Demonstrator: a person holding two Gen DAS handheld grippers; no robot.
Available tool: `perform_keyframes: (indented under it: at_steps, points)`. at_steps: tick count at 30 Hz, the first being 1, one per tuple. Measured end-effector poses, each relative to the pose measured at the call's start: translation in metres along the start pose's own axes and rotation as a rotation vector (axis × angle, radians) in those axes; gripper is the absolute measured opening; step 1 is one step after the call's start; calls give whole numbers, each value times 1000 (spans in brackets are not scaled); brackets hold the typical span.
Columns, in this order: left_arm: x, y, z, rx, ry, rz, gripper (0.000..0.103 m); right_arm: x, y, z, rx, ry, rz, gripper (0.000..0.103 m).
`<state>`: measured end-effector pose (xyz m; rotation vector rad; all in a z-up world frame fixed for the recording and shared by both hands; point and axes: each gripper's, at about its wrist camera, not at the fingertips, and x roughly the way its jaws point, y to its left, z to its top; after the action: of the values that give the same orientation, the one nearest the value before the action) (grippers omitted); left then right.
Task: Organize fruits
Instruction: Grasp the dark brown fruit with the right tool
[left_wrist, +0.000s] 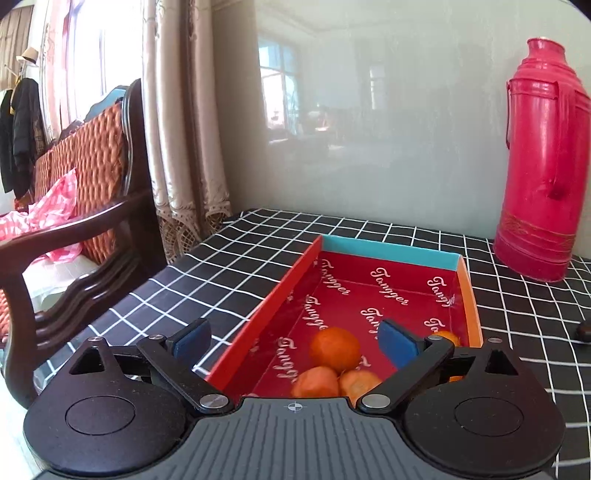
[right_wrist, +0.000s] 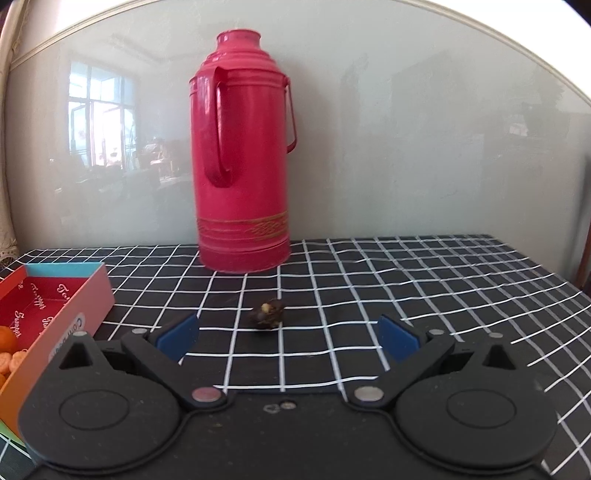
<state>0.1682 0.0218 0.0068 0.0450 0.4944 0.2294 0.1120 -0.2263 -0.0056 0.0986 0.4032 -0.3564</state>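
A shallow red box (left_wrist: 369, 291) with an orange rim lies on the checked cloth. Several oranges (left_wrist: 334, 349) sit at its near end. My left gripper (left_wrist: 293, 341) is open and empty, hovering over the box's near end, its left finger outside the box's left wall. In the right wrist view the box (right_wrist: 74, 314) is at the left edge with oranges (right_wrist: 7, 338) inside. A small dark shrivelled fruit (right_wrist: 266, 314) lies on the cloth just ahead of my right gripper (right_wrist: 288, 338), which is open and empty.
A tall red thermos (right_wrist: 242, 155) stands at the back by the glossy wall; it also shows in the left wrist view (left_wrist: 543, 158). A dark wooden sofa (left_wrist: 74, 221) with orange cushions stands left of the table. A small dark object (left_wrist: 583, 330) lies at the right edge.
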Motion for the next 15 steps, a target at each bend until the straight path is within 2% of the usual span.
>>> perform_keyframes:
  at_steps: [7, 15]
  points:
    - [-17, 22, -9, -20, -32, 14, 100, 20, 10, -2, -14, 32, -7, 97]
    - [-9, 46, -19, -83, -5, 33, 102, 48, 13, 2, -4, 64, -7, 95]
